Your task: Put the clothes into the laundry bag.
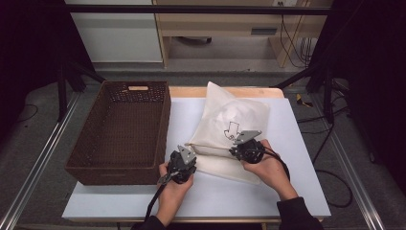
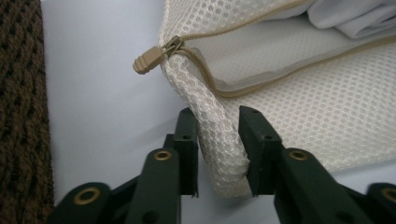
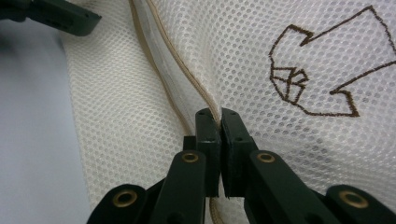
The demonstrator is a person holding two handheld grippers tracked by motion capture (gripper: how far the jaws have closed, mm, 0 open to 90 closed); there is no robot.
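A white mesh laundry bag (image 1: 234, 120) with a brown shirt emblem (image 3: 322, 70) lies on the white table (image 1: 297, 182). My left gripper (image 1: 190, 154) holds its near left corner. In the left gripper view that gripper (image 2: 219, 149) is shut on a bunched fold of mesh just below the tan zipper pull (image 2: 149, 57). The zipper is parted there and white cloth (image 2: 350, 16) shows inside. My right gripper (image 1: 239, 143) is at the bag's front edge. In the right gripper view it (image 3: 219, 128) is shut on the mesh beside the tan zipper line (image 3: 173, 60).
A brown wicker basket (image 1: 119, 165) stands left of the bag, its wall close to my left hand. One jaw of the left gripper (image 3: 60, 16) shows at the top left of the right gripper view. Bare table lies in front of and to the right of the bag.
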